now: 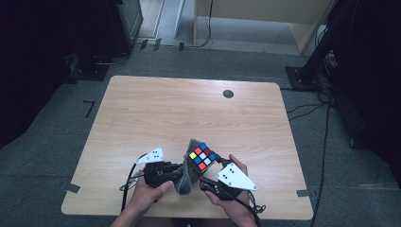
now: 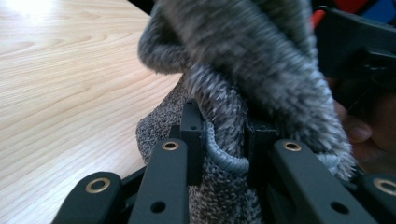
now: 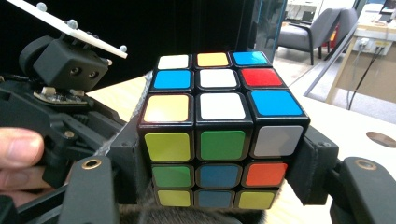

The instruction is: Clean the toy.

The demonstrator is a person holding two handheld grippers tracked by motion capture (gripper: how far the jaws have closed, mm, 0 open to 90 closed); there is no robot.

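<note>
The right gripper clamps the puzzle cube directly above the grey knit pouch, whose rim the left gripper pinches shut just beside and below it.

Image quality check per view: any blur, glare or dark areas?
High view: table evenly lit, surroundings near black. Left gripper view: grey knit fabric blurred up close, glare top left on the wood. Right gripper view: cube sharp, background behind it black, soft at right.
</note>
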